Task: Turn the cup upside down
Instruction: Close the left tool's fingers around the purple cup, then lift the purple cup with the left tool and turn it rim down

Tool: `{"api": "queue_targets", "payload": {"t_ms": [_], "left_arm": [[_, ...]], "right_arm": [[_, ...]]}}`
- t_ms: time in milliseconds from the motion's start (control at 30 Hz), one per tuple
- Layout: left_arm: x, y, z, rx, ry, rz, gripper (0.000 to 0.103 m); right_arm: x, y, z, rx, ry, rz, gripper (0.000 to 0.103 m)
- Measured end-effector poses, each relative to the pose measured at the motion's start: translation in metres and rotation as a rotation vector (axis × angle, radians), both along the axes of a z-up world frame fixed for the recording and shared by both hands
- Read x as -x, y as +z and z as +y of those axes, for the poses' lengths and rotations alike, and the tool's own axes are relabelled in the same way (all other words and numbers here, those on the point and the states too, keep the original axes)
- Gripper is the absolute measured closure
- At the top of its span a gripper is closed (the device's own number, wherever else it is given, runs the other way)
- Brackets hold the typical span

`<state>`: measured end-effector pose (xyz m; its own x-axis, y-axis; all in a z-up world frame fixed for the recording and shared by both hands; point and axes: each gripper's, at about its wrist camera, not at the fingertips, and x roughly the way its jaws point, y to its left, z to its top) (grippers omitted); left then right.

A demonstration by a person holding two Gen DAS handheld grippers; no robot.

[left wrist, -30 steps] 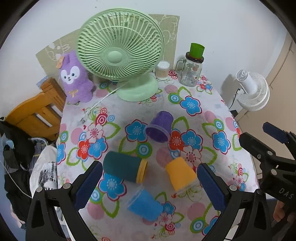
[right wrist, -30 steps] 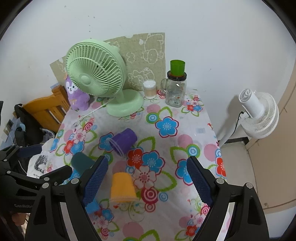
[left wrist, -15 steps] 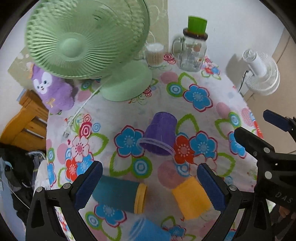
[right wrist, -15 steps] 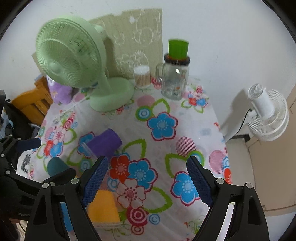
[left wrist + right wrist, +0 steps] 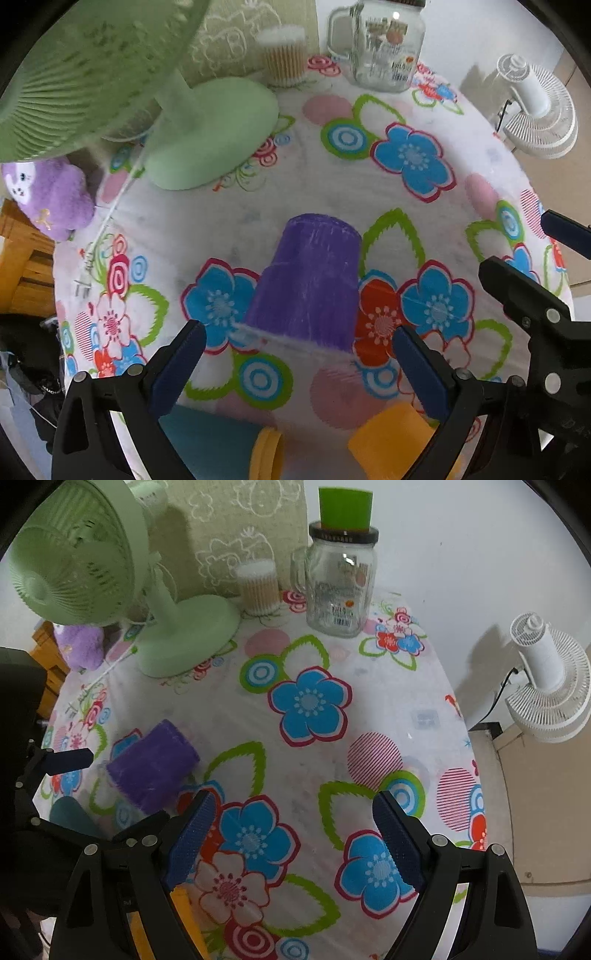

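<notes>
The left gripper (image 5: 297, 360) was held with jaws spread wide and empty, framing the purple cup (image 5: 308, 288), which lay on its side near the middle of the flowered tablecloth (image 5: 369, 206), rim toward the near edge. The cup would best be pinched across its body, clear of the rim, then rotated mouth-down. The right gripper (image 5: 291, 840) was likewise spread and empty. At the near edge, the teal cup (image 5: 210, 448) and orange cup (image 5: 391, 443) were cut off.
</notes>
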<state>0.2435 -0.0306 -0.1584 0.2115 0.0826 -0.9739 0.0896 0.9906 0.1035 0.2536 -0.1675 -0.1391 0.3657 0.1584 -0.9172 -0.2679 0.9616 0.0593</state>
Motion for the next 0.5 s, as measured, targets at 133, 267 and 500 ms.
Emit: {"api": "queue_targets", "payload": {"t_ms": [133,267,500], "left_arm": [[-0.007,-0.014,0.003,0.003,-0.002,0.016,0.002],[-0.012,-0.027,0.005,0.006,-0.007,0.032,0.007],[-0.012,-0.038,0.007,0.006,0.001,0.046,0.026]], "right_arm": [[-0.006,-0.012,0.002,0.002,-0.005,0.023,0.014],[-0.009,-0.021,0.004,0.013,-0.006,0.038,0.014],[-0.008,-0.028,0.009,0.017,-0.002,0.053,0.014]]}}
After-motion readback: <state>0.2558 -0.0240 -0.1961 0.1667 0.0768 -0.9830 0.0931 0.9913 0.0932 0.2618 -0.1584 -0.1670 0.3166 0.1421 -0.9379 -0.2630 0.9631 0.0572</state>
